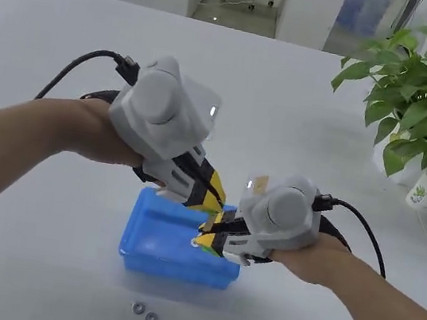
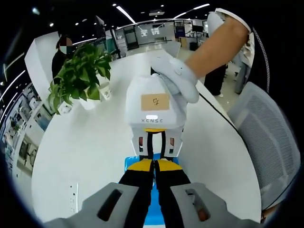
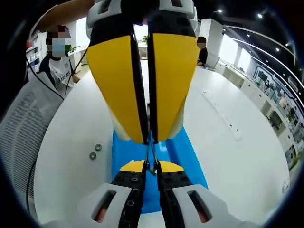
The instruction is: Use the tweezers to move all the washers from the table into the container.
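While both claws meet tip to tip over the blue container (image 1: pixel 152 257), the left claw (image 1: pixel 214 200) is pressed together, and so is the right claw (image 1: pixel 203 243). In the right gripper view thin tweezers (image 3: pixel 152 154) show between their tips; I cannot tell which claw grips them. Two washers (image 1: pixel 139 307) lie side by side on the white table (image 1: pixel 310 102), just beside the container and outside it. A potted plant (image 1: pixel 425 87) stands well apart.
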The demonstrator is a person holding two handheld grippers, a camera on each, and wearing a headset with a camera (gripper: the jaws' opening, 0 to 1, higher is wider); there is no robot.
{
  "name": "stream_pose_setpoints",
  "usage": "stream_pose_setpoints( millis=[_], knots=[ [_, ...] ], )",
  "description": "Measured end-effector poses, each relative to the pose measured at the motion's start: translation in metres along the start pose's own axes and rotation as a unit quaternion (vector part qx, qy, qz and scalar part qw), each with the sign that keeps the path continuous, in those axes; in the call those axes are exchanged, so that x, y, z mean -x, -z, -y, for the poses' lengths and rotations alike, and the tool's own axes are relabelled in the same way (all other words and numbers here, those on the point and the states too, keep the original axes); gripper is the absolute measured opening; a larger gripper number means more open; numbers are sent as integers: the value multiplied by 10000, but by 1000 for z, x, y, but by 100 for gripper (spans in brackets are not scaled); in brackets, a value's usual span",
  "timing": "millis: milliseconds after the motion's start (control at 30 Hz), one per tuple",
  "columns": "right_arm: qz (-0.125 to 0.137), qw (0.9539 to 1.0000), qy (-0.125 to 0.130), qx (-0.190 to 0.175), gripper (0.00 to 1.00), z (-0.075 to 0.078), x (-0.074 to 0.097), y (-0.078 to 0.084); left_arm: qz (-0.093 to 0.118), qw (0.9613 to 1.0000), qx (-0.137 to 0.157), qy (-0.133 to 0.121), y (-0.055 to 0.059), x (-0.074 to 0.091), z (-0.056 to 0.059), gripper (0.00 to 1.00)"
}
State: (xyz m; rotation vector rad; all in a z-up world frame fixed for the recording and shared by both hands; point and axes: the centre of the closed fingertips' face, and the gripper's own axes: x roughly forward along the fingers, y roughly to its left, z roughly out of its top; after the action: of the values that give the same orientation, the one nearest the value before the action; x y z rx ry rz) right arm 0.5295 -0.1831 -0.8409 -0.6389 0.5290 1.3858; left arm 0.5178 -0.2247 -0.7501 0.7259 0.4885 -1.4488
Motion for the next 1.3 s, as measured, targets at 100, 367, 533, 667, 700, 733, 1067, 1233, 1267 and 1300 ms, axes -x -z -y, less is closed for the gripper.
stream_pose_setpoints(
  millis=[100,367,533,667,700,733,1067,1233,1267,1300],
  knots=[
    [-51,10000,-44,-42,11,1,-4,6,-20,10000,39,26,5,-5,-1,5],
    [-150,9997,-157,-73,11,-2,-10,14,-48,9999,145,61,14,-10,0,5],
    [-184,9996,-178,-75,11,-1,-11,16,-47,9998,179,61,15,-12,0,5],
    [-158,9998,-145,-36,12,0,-10,14,-46,9998,177,52,12,-10,1,5],
    [-152,9998,-132,-29,12,0,-9,13,-37,9998,182,45,11,-9,1,5],
    [-152,9998,-124,-25,12,0,-8,12,-37,9998,180,35,10,-8,1,5],
    [-47,9999,5,112,12,-5,6,-7,-12,9998,185,-89,-6,11,7,5],
    [7,9998,120,144,12,-9,15,-18,-20,9998,168,-131,-14,20,12,5],
    [4,9998,140,170,12,-11,16,-19,-24,9998,173,-133,-16,23,14,5],
    [-5,9997,148,183,12,-12,18,-20,-32,9998,171,-132,-17,24,16,5]
  ],
)
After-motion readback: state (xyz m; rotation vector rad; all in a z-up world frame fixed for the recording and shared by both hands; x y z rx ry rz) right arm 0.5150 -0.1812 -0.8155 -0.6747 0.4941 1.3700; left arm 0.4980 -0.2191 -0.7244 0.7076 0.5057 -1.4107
